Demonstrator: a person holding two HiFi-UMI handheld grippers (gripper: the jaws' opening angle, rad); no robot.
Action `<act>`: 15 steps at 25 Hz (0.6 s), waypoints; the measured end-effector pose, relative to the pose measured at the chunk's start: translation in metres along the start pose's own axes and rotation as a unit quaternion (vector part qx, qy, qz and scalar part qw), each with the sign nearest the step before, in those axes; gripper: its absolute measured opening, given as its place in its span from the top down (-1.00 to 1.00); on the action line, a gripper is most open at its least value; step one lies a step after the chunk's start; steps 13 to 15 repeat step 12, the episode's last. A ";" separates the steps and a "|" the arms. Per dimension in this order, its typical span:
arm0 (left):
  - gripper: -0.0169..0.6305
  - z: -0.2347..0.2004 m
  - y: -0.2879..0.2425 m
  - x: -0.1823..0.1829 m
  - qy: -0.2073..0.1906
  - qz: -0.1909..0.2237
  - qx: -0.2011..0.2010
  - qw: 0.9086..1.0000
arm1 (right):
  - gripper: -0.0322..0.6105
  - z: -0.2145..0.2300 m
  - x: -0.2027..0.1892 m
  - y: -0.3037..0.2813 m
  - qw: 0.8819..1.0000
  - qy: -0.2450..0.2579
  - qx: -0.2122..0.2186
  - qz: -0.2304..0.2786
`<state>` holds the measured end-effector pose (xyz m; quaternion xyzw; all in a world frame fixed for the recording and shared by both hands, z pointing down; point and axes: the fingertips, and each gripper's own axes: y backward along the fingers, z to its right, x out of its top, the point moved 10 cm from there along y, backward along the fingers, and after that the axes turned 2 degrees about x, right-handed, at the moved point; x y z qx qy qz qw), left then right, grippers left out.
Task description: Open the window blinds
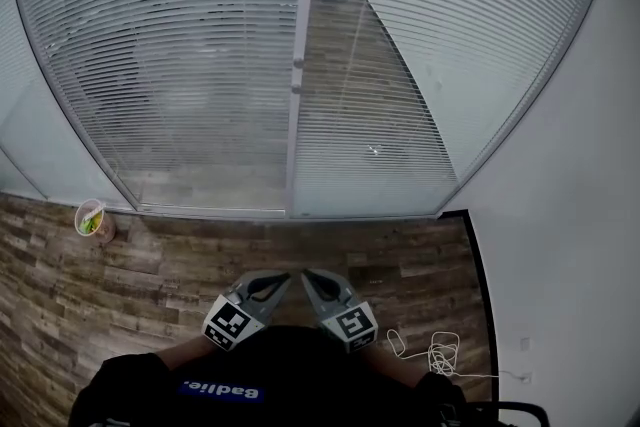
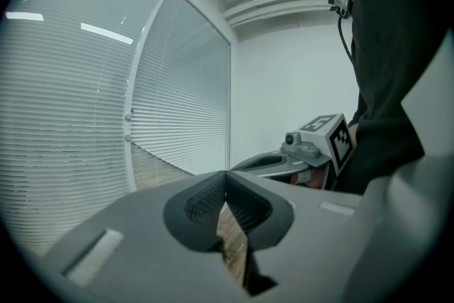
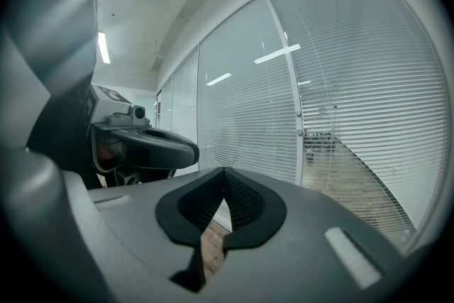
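Blinds lowered, ahead of you, well apart from your left tongs and right tongs. Both closed, empty, side by side.

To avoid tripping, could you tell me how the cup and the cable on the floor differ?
The cup stands at left by the blinds; the cable lies at right near the wall. The cup holds something green; the cable is thin, white and loosely tangled. Both sit on the wooden floor.

Grey left hand-held gripper and right hand-held gripper, black-and-white marker cubes, black pads, dark sleeves
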<state>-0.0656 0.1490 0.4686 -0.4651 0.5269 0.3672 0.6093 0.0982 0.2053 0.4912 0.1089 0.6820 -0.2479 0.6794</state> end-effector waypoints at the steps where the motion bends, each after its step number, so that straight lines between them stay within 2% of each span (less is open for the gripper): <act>1: 0.95 0.000 0.000 0.000 0.000 0.000 0.000 1.000 | 0.89 0.001 0.000 0.000 1.000 0.001 -0.001 0.002; 15: 0.95 0.000 -0.003 -0.002 0.001 -0.001 0.001 1.000 | 0.89 0.005 -0.002 0.000 1.000 0.014 -0.004 0.002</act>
